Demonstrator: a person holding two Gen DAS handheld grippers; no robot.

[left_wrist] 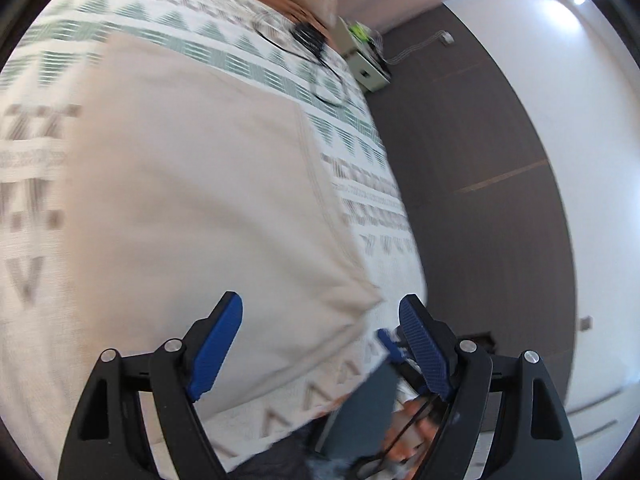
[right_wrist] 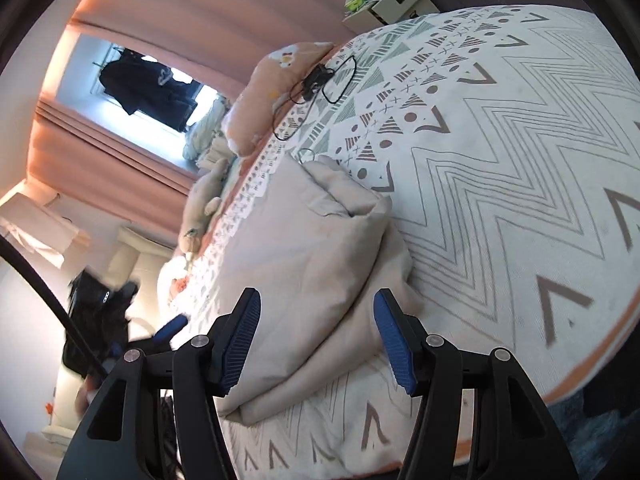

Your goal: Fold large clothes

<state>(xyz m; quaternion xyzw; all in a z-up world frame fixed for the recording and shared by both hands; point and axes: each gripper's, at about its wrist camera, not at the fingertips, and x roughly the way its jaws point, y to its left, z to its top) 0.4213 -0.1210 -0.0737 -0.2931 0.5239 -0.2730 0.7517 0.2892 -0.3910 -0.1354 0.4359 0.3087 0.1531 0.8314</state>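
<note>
A large beige garment [left_wrist: 192,184] lies folded on a bed with a white patterned cover [left_wrist: 352,196]. In the left wrist view it spreads flat, and its near corner lies between the fingers of my left gripper [left_wrist: 320,320], which is open and holds nothing. In the right wrist view the same garment [right_wrist: 304,256] is a thick folded bundle, with its near end between the blue pads of my right gripper [right_wrist: 316,324], which is open and empty just above it.
A black cable and small device [right_wrist: 320,76] lie on the cover near a peach pillow [right_wrist: 272,88]. A small white bedside cabinet [right_wrist: 392,4] stands beyond the bed. Dark floor [left_wrist: 472,200] runs along the bed's right edge. Pink curtains [right_wrist: 192,12] hang behind.
</note>
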